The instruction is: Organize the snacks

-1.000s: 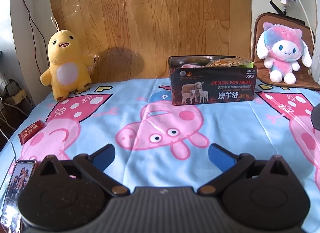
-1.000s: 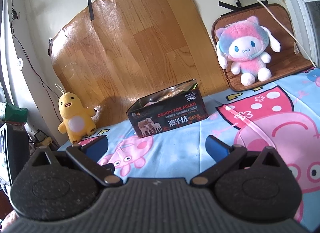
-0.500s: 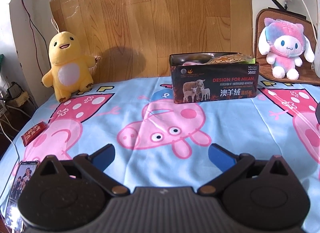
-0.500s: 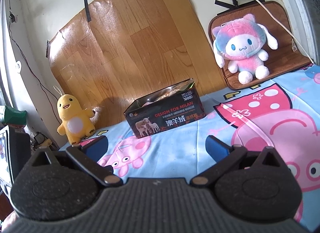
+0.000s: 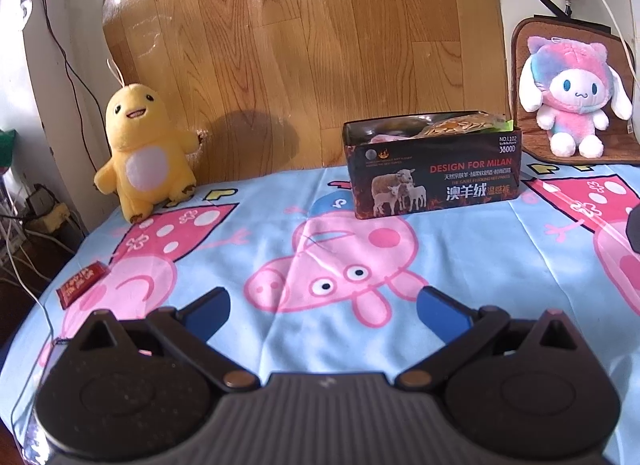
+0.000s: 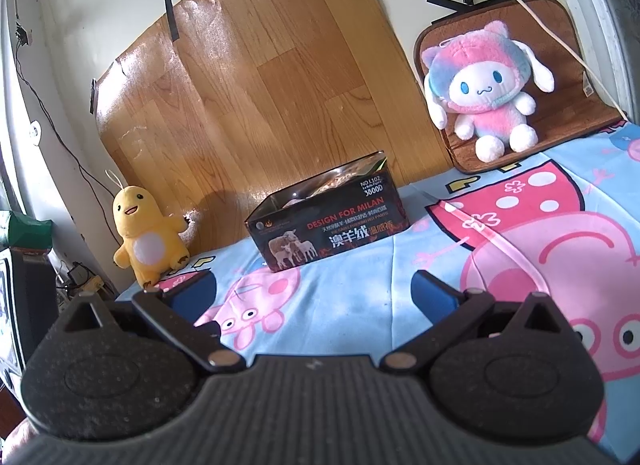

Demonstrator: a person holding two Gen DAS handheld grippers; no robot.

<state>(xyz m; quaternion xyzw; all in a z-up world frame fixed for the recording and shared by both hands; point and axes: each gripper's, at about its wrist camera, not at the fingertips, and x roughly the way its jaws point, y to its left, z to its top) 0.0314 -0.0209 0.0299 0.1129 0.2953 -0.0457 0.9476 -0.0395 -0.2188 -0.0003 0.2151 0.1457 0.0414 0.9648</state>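
Judging by the scene, most snacks already sat in the box [image 5: 434, 169] on the bed; one red snack bar [image 5: 81, 283] remained outside, while left tool [image 5: 322, 307] and right tool [image 6: 314, 291] gaped wide, empty.

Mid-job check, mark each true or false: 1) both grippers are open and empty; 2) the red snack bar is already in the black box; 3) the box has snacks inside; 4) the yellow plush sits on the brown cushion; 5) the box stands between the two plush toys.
1) True. The left gripper and the right gripper are both open with nothing between the fingers.
2) False. The red snack bar lies on the sheet near its left edge, far from the black box.
3) True. Packets show above its rim.
4) False. The yellow plush sits on the sheet; the pink and blue plush sits on the brown cushion.
5) True.
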